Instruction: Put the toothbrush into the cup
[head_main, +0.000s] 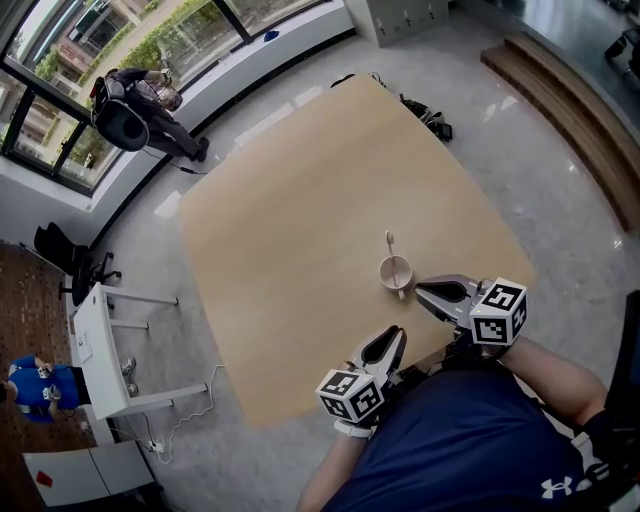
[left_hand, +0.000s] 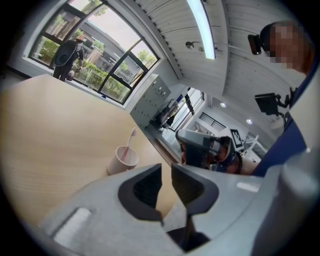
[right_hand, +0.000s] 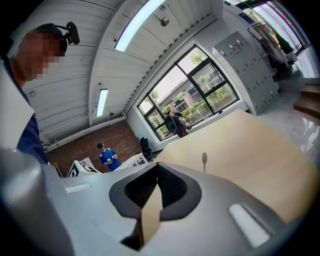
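— Between the jaws of the left gripper (left_hand: 166, 172)?
— Nothing. Parted by a narrow gap, above bare wood of the table (left_hand: 55, 135).
— And beyond the tips?
— A pale cup (left_hand: 123, 160), upright, near the table's edge on the right of the view. Inside it, a pink toothbrush (left_hand: 130, 142), head up, leaning against the rim.
— Past that edge?
— The right gripper (left_hand: 197, 145), grey, off the table. Further right, a dark blue shirt (left_hand: 292, 142).

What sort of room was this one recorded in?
Probably an office or lab workspace: a large wooden table stands in an open room with tall windows, grey lockers along one wall, and a white desk with an office chair nearby.
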